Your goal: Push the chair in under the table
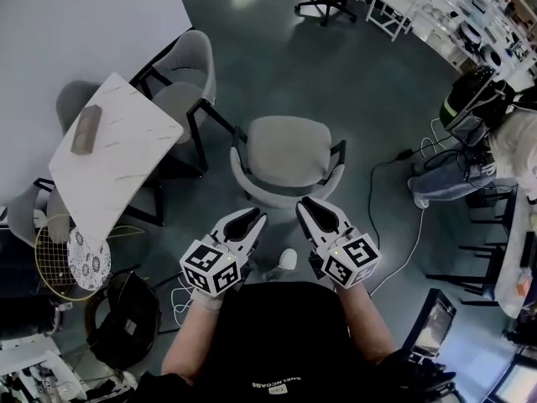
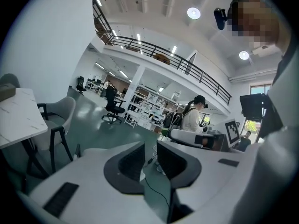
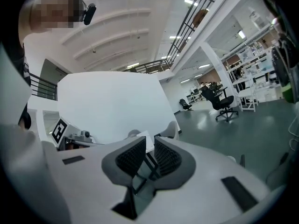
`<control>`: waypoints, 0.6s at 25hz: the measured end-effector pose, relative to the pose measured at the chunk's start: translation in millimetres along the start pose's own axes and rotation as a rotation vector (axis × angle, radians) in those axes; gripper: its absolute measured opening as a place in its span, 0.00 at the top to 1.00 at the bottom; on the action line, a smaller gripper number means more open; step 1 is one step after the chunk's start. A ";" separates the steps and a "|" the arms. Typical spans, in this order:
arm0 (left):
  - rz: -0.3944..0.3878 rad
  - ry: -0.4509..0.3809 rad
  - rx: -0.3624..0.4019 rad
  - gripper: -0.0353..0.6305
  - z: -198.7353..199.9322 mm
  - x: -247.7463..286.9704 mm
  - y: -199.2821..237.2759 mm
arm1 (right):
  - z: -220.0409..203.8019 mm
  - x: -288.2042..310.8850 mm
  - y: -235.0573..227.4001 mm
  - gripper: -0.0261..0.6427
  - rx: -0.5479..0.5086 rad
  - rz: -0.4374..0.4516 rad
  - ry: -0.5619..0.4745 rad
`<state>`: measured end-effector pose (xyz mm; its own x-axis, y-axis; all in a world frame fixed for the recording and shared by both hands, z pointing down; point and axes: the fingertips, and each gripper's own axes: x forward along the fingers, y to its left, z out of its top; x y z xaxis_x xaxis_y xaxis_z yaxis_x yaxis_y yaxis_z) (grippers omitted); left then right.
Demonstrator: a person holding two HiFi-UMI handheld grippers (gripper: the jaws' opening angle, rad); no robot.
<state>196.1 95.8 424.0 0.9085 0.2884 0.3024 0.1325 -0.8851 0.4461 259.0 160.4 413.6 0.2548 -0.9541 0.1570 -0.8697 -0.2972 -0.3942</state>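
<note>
- Chair (image 1: 289,151) stands out on the open floor, well apart from the table (image 1: 126,116) and off its right corner in the head view. Its curved back faces the person. By my reading nothing of the push is done yet.
- The table's near right edge looks free of seats, so that is probably where the chair belongs. It would need swinging round and sliding the whole way in, so nearly all the work is left.
- 2 other grey chairs, 1 at the far right edge (image 1: 191,78) and 1 behind the far corner (image 1: 74,101), already sit close in.
- The left gripper (image 1: 252,221) hangs just short of the chair's back. Its jaws stand a little apart with nothing between them, only floor and a cable showing through (image 2: 150,148).
- The right gripper (image 1: 310,206) sits beside it, jaws together and empty (image 3: 149,143).
- Hidden or unclear:
  - The person's body covers the floor nearest them.
  - The chair's legs are mostly under its seat, so I cannot tell how it will slide.
  - Whether either gripper touches the chair's back cannot be told, and neither gripper view shows the chair.
  - The brown oblong thing (image 1: 86,130) on the table's far left edge is too small to name.
</note>
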 end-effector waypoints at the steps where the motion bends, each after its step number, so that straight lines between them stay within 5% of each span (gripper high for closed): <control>1: 0.005 0.006 0.003 0.84 -1.1 0.3 5.6 | -0.9 3.5 -3.0 0.90 0.000 -0.005 0.003; 15: -0.045 0.185 0.115 0.64 -21.2 26.4 56.2 | -26.2 42.0 -28.7 0.74 -0.035 -0.062 0.115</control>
<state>219.1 61.4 474.9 0.8139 0.3811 0.4386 0.2253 -0.9028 0.3664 283.6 129.7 455.3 0.2600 -0.9229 0.2840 -0.8685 -0.3520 -0.3490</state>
